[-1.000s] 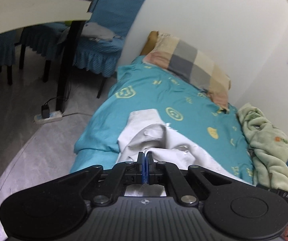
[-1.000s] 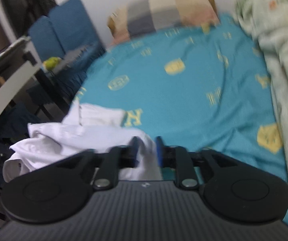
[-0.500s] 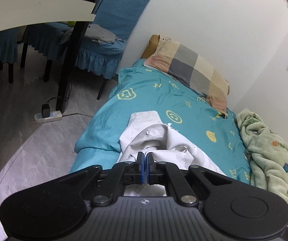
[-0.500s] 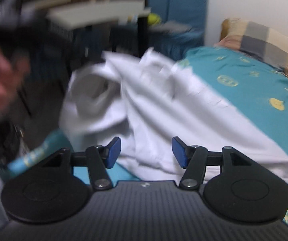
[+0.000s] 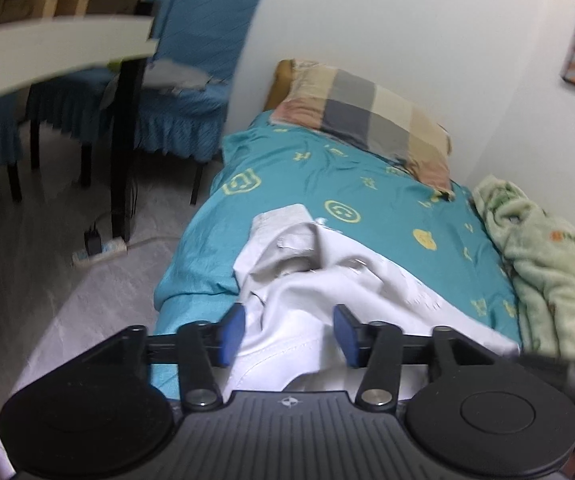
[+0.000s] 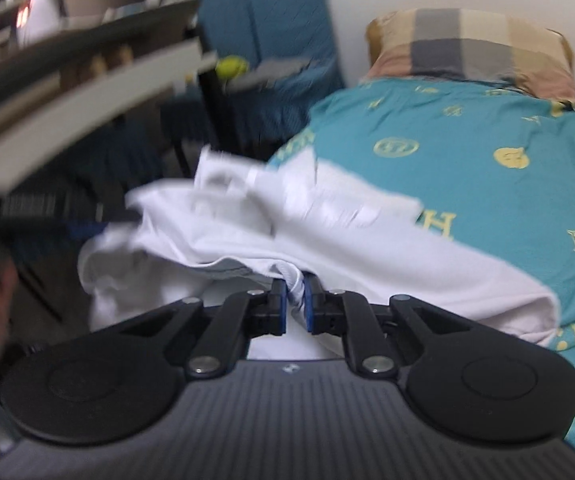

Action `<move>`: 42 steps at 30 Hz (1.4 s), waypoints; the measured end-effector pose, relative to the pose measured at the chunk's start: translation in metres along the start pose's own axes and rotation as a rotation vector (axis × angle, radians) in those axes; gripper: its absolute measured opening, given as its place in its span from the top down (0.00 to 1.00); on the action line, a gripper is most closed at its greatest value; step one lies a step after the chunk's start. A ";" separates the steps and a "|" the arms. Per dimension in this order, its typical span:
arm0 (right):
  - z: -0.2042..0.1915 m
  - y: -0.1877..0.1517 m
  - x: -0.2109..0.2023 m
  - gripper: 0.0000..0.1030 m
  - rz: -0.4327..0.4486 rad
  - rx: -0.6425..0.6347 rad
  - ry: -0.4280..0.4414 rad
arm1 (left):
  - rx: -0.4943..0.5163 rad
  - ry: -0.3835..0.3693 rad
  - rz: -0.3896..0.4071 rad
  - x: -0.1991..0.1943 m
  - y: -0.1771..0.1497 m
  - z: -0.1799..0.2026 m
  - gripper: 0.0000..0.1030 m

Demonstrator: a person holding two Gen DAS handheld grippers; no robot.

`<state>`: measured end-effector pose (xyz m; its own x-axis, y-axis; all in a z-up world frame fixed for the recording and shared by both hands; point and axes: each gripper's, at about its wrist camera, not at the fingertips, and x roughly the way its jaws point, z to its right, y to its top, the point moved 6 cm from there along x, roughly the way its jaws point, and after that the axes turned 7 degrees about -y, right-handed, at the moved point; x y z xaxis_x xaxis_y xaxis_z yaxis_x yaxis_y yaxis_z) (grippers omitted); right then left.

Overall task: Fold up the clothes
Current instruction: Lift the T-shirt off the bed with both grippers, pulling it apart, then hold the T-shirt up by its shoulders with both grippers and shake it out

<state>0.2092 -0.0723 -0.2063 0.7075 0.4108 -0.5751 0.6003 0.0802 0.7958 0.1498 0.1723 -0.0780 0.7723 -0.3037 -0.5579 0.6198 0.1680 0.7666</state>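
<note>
Since a second earlier, the grips had traded: the left gripper (image 5: 287, 330), then pinched tight on the white garment (image 5: 299, 308), was opening, its pads clear of the cloth between them, while the right gripper (image 6: 295, 308) was closing, pressing a bunched hem fold. That garment lay crumpled on the near part of the teal bedsheet (image 5: 367, 200), partly spilling off the bed's edge at nine o'clock. A plaid pillow (image 5: 371, 116) sat at twelve o'clock, a green blanket (image 5: 547, 264) at three. Folding, judged from this hand-over, had barely begun; the cloth needed spreading flat.
</note>
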 end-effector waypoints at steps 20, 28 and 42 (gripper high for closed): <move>0.048 0.063 -0.064 0.89 0.195 0.335 0.207 | 0.917 0.199 -0.117 0.061 -0.108 0.130 0.19; 0.065 0.073 -0.084 0.89 0.251 0.395 0.242 | 1.201 0.292 -0.029 0.080 -0.136 0.153 0.19; 0.080 0.065 -0.085 0.89 0.280 0.329 0.084 | 0.915 0.315 0.108 0.092 -0.084 0.151 0.93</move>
<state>0.2175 -0.1745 -0.1209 0.8352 0.4486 -0.3180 0.4863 -0.3327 0.8080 0.1482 -0.0113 -0.1457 0.9030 -0.0424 -0.4275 0.2984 -0.6541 0.6951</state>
